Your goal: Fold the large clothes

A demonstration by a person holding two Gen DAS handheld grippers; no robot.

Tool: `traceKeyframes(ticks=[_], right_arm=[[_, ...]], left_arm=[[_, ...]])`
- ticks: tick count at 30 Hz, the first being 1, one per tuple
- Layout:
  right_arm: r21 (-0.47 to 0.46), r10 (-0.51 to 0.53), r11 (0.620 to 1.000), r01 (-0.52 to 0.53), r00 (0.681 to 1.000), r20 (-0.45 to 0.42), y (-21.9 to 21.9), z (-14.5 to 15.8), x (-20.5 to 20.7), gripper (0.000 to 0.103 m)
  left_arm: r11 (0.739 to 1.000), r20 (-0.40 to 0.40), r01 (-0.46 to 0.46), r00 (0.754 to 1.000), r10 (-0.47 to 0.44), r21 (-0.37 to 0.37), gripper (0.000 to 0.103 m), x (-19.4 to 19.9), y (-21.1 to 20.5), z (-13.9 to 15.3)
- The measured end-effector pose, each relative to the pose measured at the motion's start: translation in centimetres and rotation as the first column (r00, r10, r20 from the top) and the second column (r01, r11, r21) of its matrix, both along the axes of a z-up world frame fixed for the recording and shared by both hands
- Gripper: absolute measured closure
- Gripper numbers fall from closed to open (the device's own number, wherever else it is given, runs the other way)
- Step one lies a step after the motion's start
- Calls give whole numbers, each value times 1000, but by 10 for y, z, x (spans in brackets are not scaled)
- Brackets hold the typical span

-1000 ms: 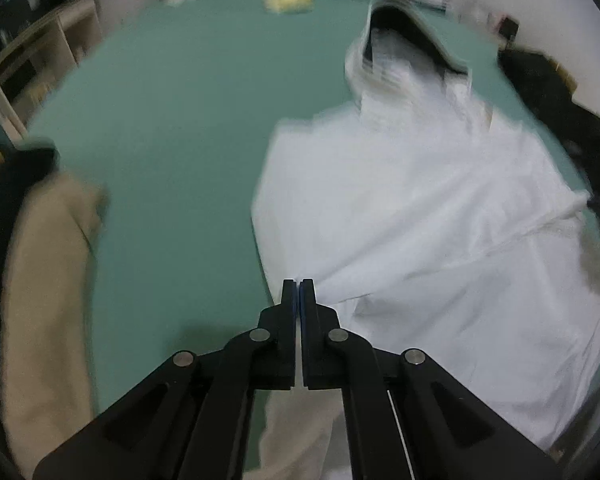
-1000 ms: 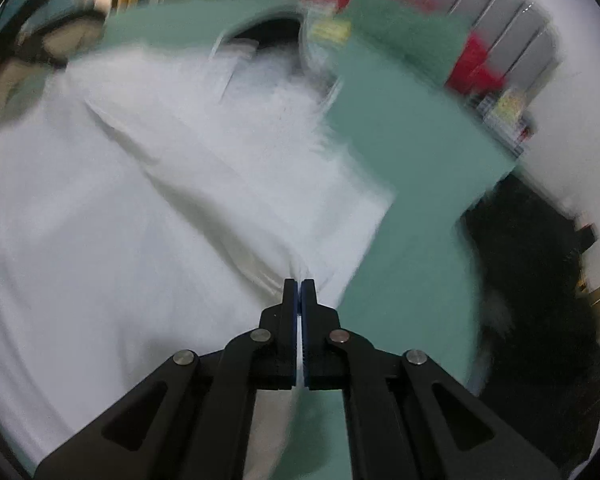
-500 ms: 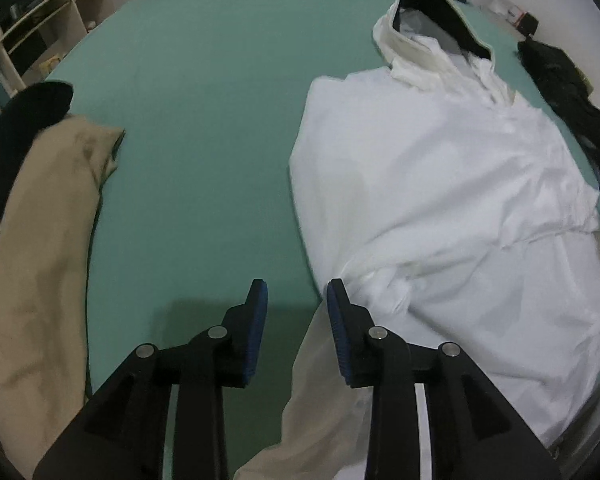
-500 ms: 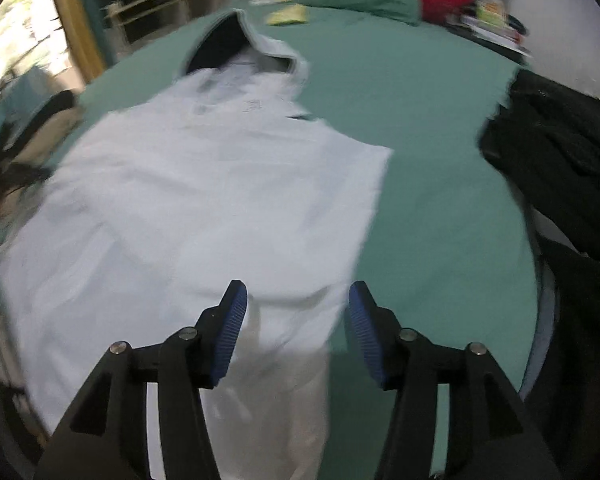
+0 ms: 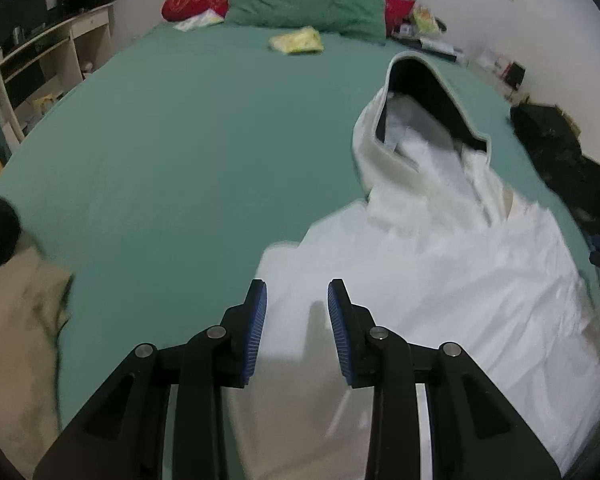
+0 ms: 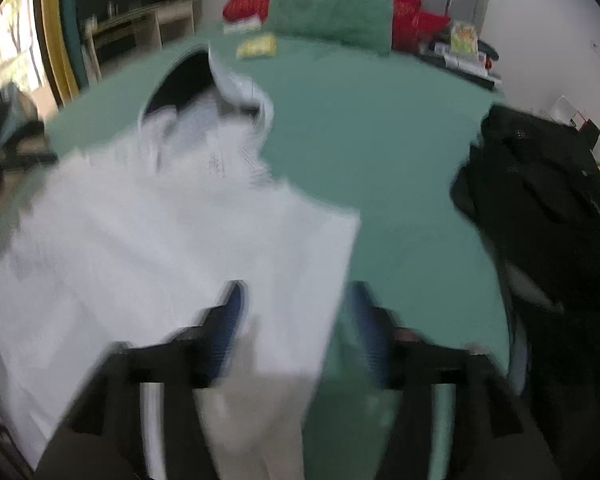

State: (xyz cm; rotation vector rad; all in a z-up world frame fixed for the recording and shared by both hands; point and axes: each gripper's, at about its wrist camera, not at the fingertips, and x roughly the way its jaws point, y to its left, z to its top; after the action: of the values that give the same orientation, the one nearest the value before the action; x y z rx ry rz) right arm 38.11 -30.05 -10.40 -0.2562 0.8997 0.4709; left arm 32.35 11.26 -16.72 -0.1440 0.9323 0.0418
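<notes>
Two clothing heaps, tan pile (image 5: 18, 340) and black pile (image 6: 548, 216), flanking white hoodie (image 5: 440, 264)

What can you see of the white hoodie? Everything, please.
The white hoodie looks like soft, thick fabric with a dark-lined hood. It lies spread and wrinkled on the green bed, hood toward the pillows and standing open. Its near part runs under both open grippers, left and right; neither grips it. Black clothes lie apart to its right. The right view is blurred.
</notes>
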Motion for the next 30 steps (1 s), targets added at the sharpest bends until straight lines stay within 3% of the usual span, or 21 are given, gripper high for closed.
traceKeyframes(ticks=[2, 7, 13, 14, 15, 16, 17, 18, 23, 28, 29, 30], right_arm=[[29, 9, 1000, -10, 1000, 13, 15, 2, 28, 33], [145, -14, 989, 23, 998, -62, 66, -24, 106, 33], [179, -44, 982, 60, 995, -91, 115, -48, 152, 34], [184, -46, 981, 64, 994, -99, 122, -53, 158, 42], [184, -44, 981, 64, 993, -111, 126, -57, 162, 64], [174, -44, 983, 65, 991, -126, 131, -61, 167, 77], [163, -46, 984, 67, 990, -134, 134, -65, 170, 91], [164, -41, 985, 62, 991, -125, 133, -64, 170, 93], [60, -13, 998, 14, 1000, -13, 123, -53, 143, 95], [5, -3, 1000, 3, 999, 33, 94, -40, 112, 95], [0, 0, 1000, 0, 999, 36, 87, -39, 105, 95], [-4, -1, 1000, 1, 999, 35, 82, -39, 101, 95]], left_arm=[[1000, 2, -1, 1000, 1, -22, 69, 14, -4, -1], [999, -12, -12, 1000, 12, -33, 69, 37, -9, -9], [997, 14, -9, 1000, 10, -74, 69, 56, -10, -6], [997, 24, -3, 1000, 5, -78, 69, 60, -11, -5], [997, 39, 4, 999, -1, -73, 69, 67, -14, -3], [998, 56, 12, 998, -9, -58, 69, 76, -19, -1], [999, 64, 18, 998, -15, -47, 69, 84, -21, 0], [999, 69, 19, 998, -17, -40, 69, 93, -25, 0], [996, 58, 76, 996, -73, -56, 69, 140, -49, -9], [988, -4, 149, 989, -149, -41, 69, 164, -75, -32], [990, -16, 138, 990, -139, -21, 71, 165, -77, -36], [992, -4, 126, 992, -126, -9, 80, 164, -78, -36]])
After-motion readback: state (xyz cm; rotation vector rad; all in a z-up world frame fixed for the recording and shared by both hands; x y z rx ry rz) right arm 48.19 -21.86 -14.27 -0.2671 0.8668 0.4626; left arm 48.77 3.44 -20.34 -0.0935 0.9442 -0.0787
